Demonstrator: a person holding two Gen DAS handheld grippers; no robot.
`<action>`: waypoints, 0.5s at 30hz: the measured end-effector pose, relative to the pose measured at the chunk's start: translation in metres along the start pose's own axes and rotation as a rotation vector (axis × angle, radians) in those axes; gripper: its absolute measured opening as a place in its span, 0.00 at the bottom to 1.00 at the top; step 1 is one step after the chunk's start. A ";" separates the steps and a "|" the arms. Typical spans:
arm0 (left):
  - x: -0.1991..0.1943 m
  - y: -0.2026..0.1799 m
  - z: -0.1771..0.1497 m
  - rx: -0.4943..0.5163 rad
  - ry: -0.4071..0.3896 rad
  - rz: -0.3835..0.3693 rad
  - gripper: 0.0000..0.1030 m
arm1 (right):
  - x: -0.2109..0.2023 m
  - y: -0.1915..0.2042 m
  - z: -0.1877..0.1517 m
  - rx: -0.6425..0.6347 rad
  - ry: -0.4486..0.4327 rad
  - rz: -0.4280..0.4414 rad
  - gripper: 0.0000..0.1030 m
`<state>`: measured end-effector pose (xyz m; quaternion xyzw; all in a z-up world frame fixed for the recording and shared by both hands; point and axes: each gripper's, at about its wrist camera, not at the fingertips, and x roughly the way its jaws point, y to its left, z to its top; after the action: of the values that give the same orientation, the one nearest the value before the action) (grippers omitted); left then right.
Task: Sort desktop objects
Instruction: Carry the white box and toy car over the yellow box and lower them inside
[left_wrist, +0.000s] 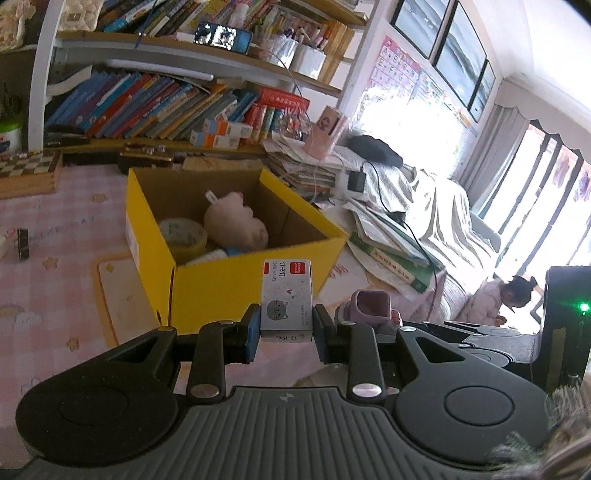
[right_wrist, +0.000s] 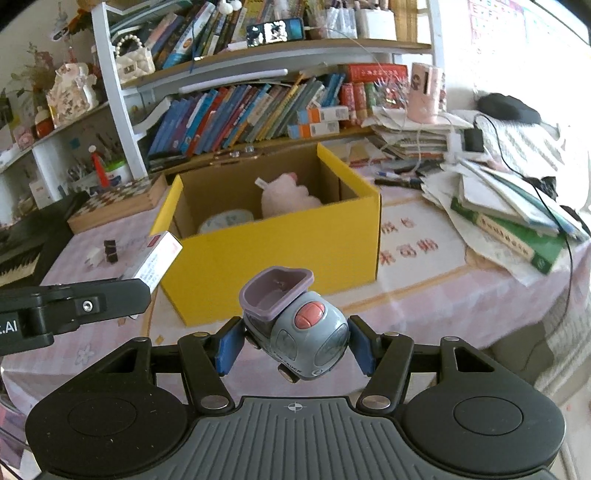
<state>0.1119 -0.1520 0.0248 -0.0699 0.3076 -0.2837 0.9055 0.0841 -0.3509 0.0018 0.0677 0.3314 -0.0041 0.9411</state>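
the yellow box (left_wrist: 236, 280) sits on the pink table cloth (left_wrist: 55, 295), open at the top, so we can drop things in. in the left wrist view, our left gripper (left_wrist: 286, 325) is shut tight on a little staple box (left_wrist: 287, 295), pinched at its sides near the bottom, so it stands up and will not slip. the staple box is in the air just in front of the yellow box. inside we see a soft pink toy (left_wrist: 236, 223) and a roll of tape (left_wrist: 183, 234). in the right wrist view, our right gripper (right_wrist: 295, 341) squeezes a grey toy truck (right_wrist: 295, 325) by its two sides, with its purple bucket up. it is also in the air, near the front wall of the yellow box (right_wrist: 273, 254). the left gripper (right_wrist: 110, 291) pokes in from the left with the staple box (right_wrist: 155, 258). we think both things go in the box next.
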 end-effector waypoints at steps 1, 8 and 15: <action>0.002 -0.001 0.004 0.002 -0.008 0.008 0.26 | 0.003 -0.002 0.005 -0.007 -0.005 0.008 0.60; 0.016 -0.004 0.040 0.028 -0.081 0.070 0.26 | 0.019 -0.010 0.045 -0.072 -0.055 0.072 0.60; 0.045 0.001 0.072 0.063 -0.116 0.144 0.26 | 0.040 -0.009 0.086 -0.174 -0.108 0.132 0.60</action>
<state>0.1845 -0.1797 0.0592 -0.0353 0.2500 -0.2229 0.9416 0.1686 -0.3692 0.0424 0.0074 0.2740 0.0830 0.9581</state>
